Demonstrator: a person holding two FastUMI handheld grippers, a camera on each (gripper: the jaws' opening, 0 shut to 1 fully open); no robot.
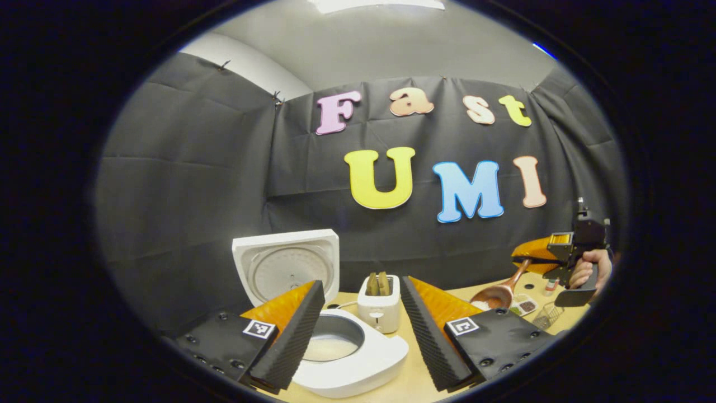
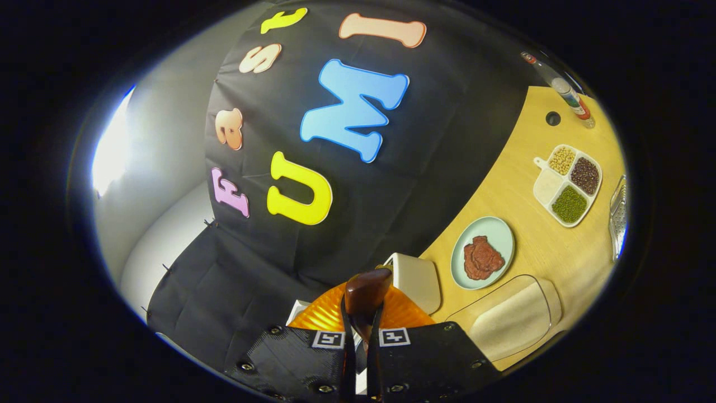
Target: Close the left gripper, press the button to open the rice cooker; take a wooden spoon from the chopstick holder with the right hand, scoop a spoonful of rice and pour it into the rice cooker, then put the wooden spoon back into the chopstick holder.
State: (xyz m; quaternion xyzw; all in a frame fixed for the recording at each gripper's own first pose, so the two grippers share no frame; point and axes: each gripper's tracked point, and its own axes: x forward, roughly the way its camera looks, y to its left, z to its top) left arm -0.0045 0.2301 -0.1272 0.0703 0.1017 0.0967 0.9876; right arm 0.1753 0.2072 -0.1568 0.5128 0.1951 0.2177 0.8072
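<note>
The white rice cooker (image 1: 358,364) stands with its lid (image 1: 286,264) raised and its inner pot uncovered. My left gripper (image 1: 361,330) hangs open just above and in front of the pot, one finger on each side. At the far right a hand (image 1: 588,270) holds my right gripper (image 1: 523,258), shut on the handle of the wooden spoon (image 1: 499,294). The spoon's bowl hangs low over the table with something white in it. In the right gripper view the spoon's handle (image 2: 364,294) is pinched between the fingers of my right gripper (image 2: 361,336).
A white toaster (image 1: 379,305) stands behind the cooker. On the wooden table are a divided tray of beans (image 2: 568,184), a plate of reddish-brown food (image 2: 482,252), a clear tub of rice (image 2: 514,319), a bottle (image 2: 565,92) and a wire holder (image 1: 545,316).
</note>
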